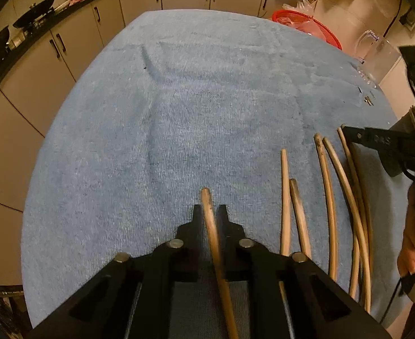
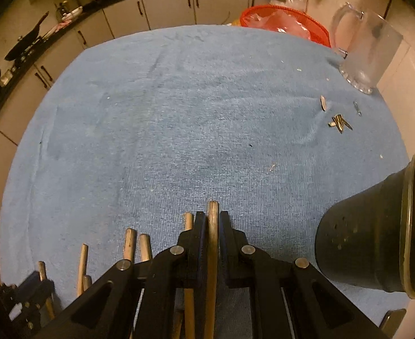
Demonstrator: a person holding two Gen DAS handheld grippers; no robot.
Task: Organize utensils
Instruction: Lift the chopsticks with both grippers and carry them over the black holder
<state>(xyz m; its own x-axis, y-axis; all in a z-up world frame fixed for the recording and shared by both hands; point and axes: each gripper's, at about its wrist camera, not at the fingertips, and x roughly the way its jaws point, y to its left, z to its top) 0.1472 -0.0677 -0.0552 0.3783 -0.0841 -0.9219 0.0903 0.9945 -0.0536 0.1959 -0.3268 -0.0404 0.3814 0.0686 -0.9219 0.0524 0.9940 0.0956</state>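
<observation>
My left tool and right tool each clench one chopstick, bound for the holder.

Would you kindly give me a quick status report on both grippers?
Left gripper shut on a chopstick. Right gripper shut on another chopstick. Loose chopsticks on blue cloth. Black holder right, path clear.

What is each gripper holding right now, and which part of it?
Each holds one chopstick near its far end: left gripper on a chopstick, right gripper on another chopstick.
</observation>
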